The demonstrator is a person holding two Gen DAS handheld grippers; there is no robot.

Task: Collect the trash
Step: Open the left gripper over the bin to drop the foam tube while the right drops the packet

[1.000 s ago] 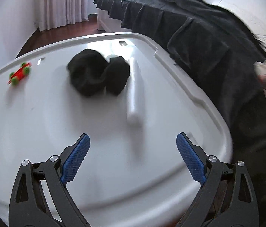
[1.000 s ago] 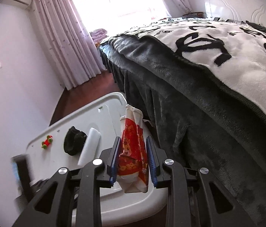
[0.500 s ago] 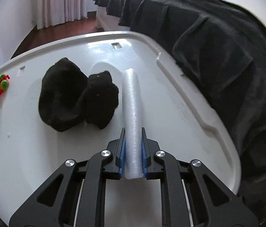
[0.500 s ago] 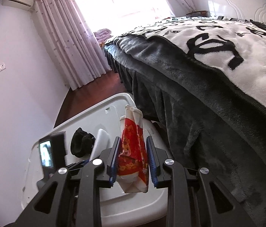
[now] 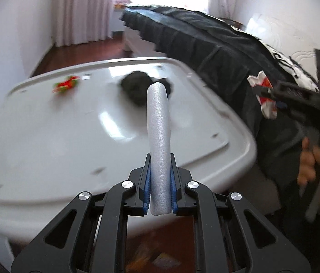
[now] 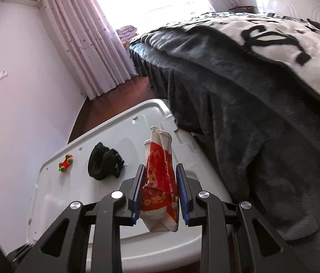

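1. A white foam tube (image 5: 158,141) stands out forward between the blue pads (image 5: 147,186) of the left gripper (image 5: 160,187), pinched near its lower end; its free end reaches up over the white lid (image 5: 46,141), clear of the surface.
2. The left gripper's jaws are closed tight on the tube, both pads pressing its sides.
3. A red and white wrapper (image 6: 160,182), crumpled and printed with a cartoon pattern, sits upright between the blue pads (image 6: 136,195) of the right gripper (image 6: 160,193); those jaws are clamped narrowly on it, and its top and bottom stick out beyond the pads.
4. In the left wrist view the same wrapper (image 5: 265,97) shows at the right, held off the lid's edge in front of the dark bedspread (image 5: 216,52), with a hand (image 5: 312,161) gripping the right tool's handle below it.
5. On the lid, a black bundle of cloth (image 6: 103,161) lies near the middle, and a small red toy car with green wheels (image 6: 66,163) sits well to its left, near the rim.
6. The lid (image 6: 123,141) stands just beside the bed; curtains (image 6: 87,45) and a wooden floor (image 6: 114,95) lie beyond.
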